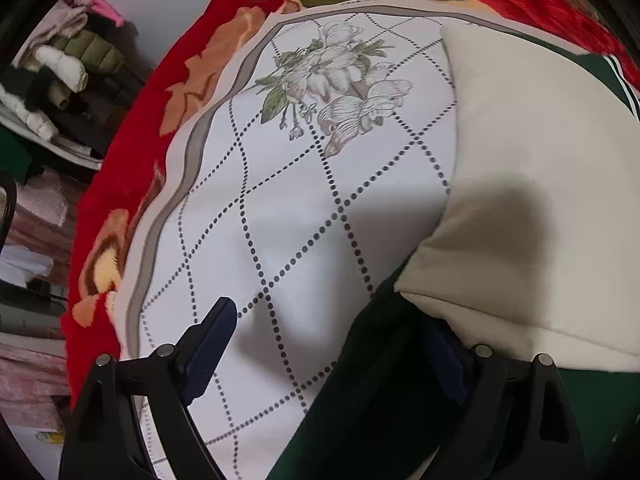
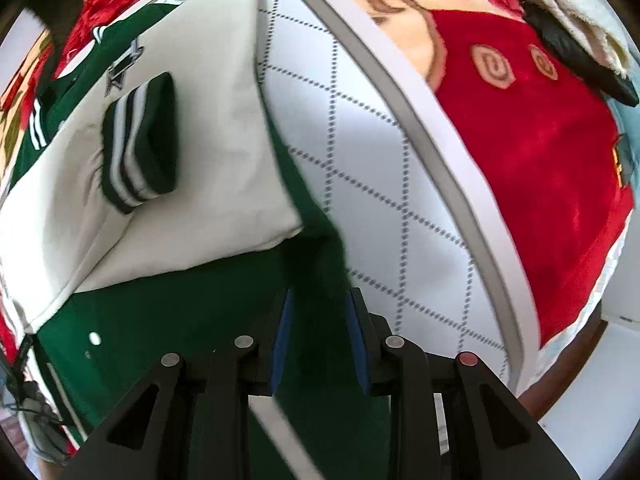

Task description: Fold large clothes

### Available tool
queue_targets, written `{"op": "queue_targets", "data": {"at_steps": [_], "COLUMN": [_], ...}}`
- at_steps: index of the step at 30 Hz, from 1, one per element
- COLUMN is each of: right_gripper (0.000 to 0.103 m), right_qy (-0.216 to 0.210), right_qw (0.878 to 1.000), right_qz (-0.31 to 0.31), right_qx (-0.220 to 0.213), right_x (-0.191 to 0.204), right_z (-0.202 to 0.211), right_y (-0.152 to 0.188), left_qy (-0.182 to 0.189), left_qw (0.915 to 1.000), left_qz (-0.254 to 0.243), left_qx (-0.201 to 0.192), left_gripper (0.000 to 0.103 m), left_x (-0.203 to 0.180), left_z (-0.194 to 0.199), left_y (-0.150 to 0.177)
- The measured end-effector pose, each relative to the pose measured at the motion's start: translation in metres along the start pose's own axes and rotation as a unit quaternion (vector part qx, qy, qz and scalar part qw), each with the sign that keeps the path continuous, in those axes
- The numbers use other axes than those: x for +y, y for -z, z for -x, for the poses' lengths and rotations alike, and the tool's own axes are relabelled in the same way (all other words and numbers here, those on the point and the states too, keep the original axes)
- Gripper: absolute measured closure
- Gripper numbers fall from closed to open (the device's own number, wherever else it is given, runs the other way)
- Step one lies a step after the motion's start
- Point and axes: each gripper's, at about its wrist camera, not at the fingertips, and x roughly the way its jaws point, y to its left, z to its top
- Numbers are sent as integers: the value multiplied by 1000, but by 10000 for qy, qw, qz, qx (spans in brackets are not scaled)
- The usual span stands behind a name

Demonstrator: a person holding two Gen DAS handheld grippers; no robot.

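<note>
A green varsity jacket (image 2: 168,312) with cream sleeves (image 2: 216,168) lies on a white sheet (image 2: 380,184) with a dotted diamond pattern. A sleeve is folded across the body, its striped green cuff (image 2: 140,144) on top. My right gripper (image 2: 320,340) is shut on the jacket's dark green edge. In the left wrist view my left gripper (image 1: 332,344) is open wide, its left finger over the sheet (image 1: 280,208) and its right finger against the jacket's green body (image 1: 372,392), below the cream sleeve (image 1: 520,184).
A red floral blanket (image 1: 132,184) lies under the sheet and shows around it, also in the right wrist view (image 2: 532,168). A pile of clothes (image 1: 60,80) sits at the far left. A dark furry item (image 2: 580,60) lies at the upper right.
</note>
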Motion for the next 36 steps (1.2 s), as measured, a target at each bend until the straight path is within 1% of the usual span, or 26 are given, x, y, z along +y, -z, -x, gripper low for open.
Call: {"op": "queue_targets", "data": {"at_steps": [3,5,6,7,8,9,10,12,13,15,16,17,19,21,22,24,25,26,27,28,29,30,31,32,34,36], "right_gripper": [74,74,78,83,84,84,84,84,82,81,74,59,45,45,45,45,45,48,51,52,59,73,101,102,102,102], "right_qy": [165,341,377,313,171,-43,-57,184,280,132,-28,-100,-545,-1054,-1300,-1532,-1638,-1698,-1615,-1423,-1373,-1452,-1814,-1978,-1866,-1979], "right_qw": [9995,9988,9982,9985,9996,9992,9985,9989,9989,9991,9994,9995,9963,9852,9754,9602,9514,9465,9432,9479,9517,9517,9422,9344,9371,9346], "right_qz": [231,344,452,382,115,-363,-530,-425,-346,-265,-146,13,477,925,1191,1512,1596,1612,1655,1726,1672,1558,1341,1184,1315,1077], "right_qx": [120,19,-139,-217,-190,-129,-87,39,133,289,313,303,473,988,1323,1779,2063,2221,2386,2270,2179,2214,2479,2716,2639,2751], "right_x": [-1,1,1,-3,-11,-24,-27,-20,-18,-11,-6,0,22,49,67,90,104,110,118,125,127,127,128,130,134,123], "right_z": [-13,-23,-27,-29,-33,-36,-35,-24,-16,-1,13,25,47,48,43,25,13,2,-9,-15,-16,-17,-16,-17,-14,-23], "right_y": [-13,-22,-29,-34,-37,-41,-44,-50,-52,-47,-39,-31,-2,30,51,85,104,112,123,131,132,132,132,135,137,131], "left_qy": [-190,-341,-370,-349,-282,-222,-193,-163,-112,23,46,72,107,210,217,211,218,211,248,305,340,383,437,456,477,504], "left_qw": [9992,9982,9983,9990,9995,9997,9998,9998,9999,10000,9999,9997,9984,9938,9911,9858,9852,9854,9864,9878,9881,9881,9882,9883,9883,9884], "left_qz": [-290,-355,-320,-216,-117,-25,65,89,86,-3,-112,-216,-477,-869,-1026,-1182,-1169,-1135,-1053,-931,-873,-818,-756,-740,-746,-732], "left_qx": [-222,-333,-310,-199,-91,-15,15,-18,-2,34,49,100,271,654,817,1177,1231,1251,1240,1212,1221,1246,1256,1255,1241,1229], "left_gripper": [15,15,15,15,14,14,14,14,14,10,8,7,7,7,7,7,7,7,7,7,7,7,7,7,7,7], "left_x": [-9,-13,-14,-13,-12,-11,-10,-11,-11,-13,-16,-19,-28,-42,-49,-56,-58,-57,-56,-53,-52,-50,-49,-48,-48,-47], "left_z": [19,26,25,20,15,12,15,26,34,53,68,79,90,92,90,83,80,78,77,76,74,72,71,69,68,67], "left_y": [7,13,15,18,20,20,23,27,32,46,60,75,103,144,161,193,205,212,216,218,218,216,214,214,213,211]}}
